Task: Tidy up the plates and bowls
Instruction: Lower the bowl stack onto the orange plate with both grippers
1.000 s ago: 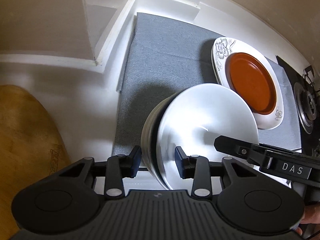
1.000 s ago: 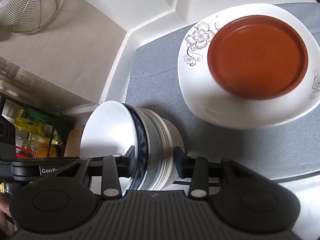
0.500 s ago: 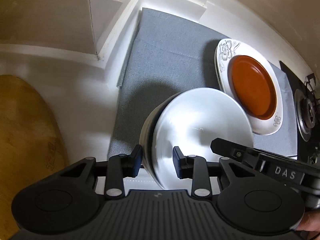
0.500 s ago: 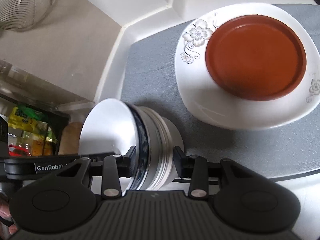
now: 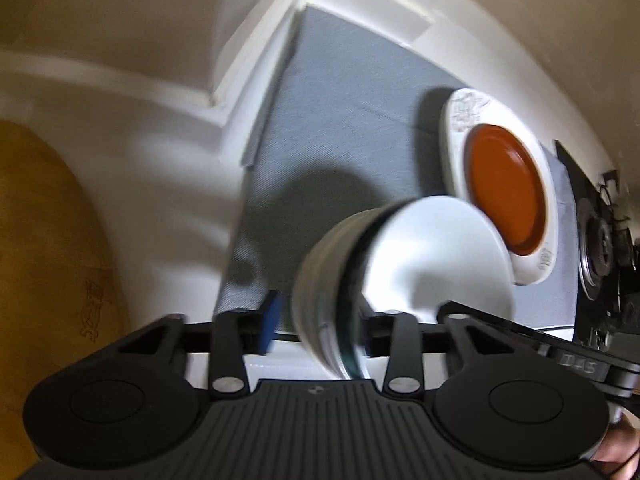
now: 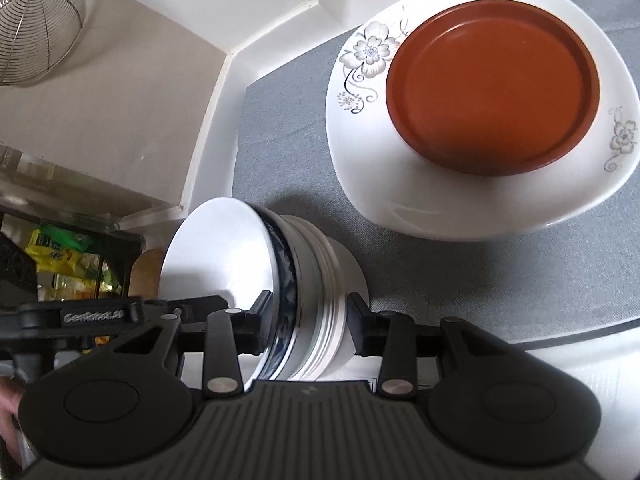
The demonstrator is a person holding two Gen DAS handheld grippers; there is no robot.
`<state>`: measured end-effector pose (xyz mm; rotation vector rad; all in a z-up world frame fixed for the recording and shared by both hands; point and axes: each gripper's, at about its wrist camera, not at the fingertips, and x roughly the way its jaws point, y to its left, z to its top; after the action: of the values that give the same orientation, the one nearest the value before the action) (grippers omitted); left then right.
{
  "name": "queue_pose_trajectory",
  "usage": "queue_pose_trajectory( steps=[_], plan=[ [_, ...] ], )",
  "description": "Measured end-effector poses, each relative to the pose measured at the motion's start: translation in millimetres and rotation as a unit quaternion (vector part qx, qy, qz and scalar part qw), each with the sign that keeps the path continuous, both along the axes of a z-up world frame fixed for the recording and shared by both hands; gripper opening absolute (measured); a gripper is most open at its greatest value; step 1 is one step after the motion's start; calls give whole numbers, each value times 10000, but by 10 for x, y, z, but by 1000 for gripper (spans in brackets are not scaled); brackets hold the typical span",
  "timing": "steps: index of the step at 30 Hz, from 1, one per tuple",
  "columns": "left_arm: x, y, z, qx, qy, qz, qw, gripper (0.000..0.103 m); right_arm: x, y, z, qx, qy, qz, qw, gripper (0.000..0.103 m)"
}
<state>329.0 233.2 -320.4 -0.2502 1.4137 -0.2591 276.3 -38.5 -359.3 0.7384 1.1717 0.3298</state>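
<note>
A stack of nested white bowls (image 5: 400, 264), one with a blue rim, is held tipped above the grey mat (image 5: 340, 120). My left gripper (image 5: 316, 320) and my right gripper (image 6: 308, 316) each straddle the stack's rims (image 6: 304, 288) from opposite sides, with a small gap at one finger on each. A brown plate (image 6: 492, 84) sits on a white flowered plate (image 6: 472, 208) on the mat, to the right of the bowls; both also show in the left wrist view (image 5: 504, 184), which is blurred.
A wooden board (image 5: 44, 264) lies left of the mat. A stove burner (image 5: 600, 248) is at the far right. A wire strainer (image 6: 36, 20) hangs by the wall. Bags (image 6: 60, 248) sit on a shelf at the left.
The bowl stack has risen higher above the mat and turned. Both grippers have moved with it.
</note>
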Motion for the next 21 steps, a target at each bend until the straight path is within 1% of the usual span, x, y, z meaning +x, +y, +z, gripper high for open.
queue_pose_trajectory(
  steps=[1,2,3,4,5,6,7,8,9,10,11,13,15,18,21],
  plan=[
    [8,12,-53,-50,85,27,9999,62,0,-18,-20,-33,88,-80,9999,59],
    [6,17,-108,-160,162,33,9997,66,-6,-33,-37,-125,129,-168,9997,70],
    [6,28,-146,-288,218,38,9993,66,-16,-45,-62,-136,121,-212,9996,74],
    [4,26,-186,-453,278,49,9986,65,-23,-54,-105,-31,139,-216,9997,74],
    [2,21,-219,-611,330,60,9976,59,-23,-60,-170,171,230,-232,9993,74],
    [-3,10,-231,-708,378,72,9967,60,-23,-65,-232,372,323,-284,9984,68],
    [-16,-26,-200,-615,301,-16,9977,58,-32,-66,-271,595,342,-341,9971,63],
    [-36,-95,-132,-426,144,-273,9986,53,-42,-50,-260,552,327,-386,9972,61],
    [-68,-151,-57,-242,-15,-472,9986,50,-46,-14,-221,406,289,-324,9982,58],
    [-95,-177,-7,-170,-104,-577,9981,48,-54,19,-171,258,246,-258,9990,56],
    [-110,-176,40,-197,-147,-646,9976,47,-73,23,-133,188,222,-266,9992,51],
    [-111,-161,111,-304,-119,-669,9972,47,-113,-10,-99,247,228,-354,9988,50],
    [-108,-170,152,-252,-142,-619,9977,47,-134,3,-62,216,177,-306,9991,44],
    [-103,-183,172,-249,-141,-545,9981,43,-167,47,34,-35,12,-294,9996,44],
    [-127,-193,249,-266,-213,-551,9979,43,-162,20,153,-102,-67,-340,9993,44]
  ],
)
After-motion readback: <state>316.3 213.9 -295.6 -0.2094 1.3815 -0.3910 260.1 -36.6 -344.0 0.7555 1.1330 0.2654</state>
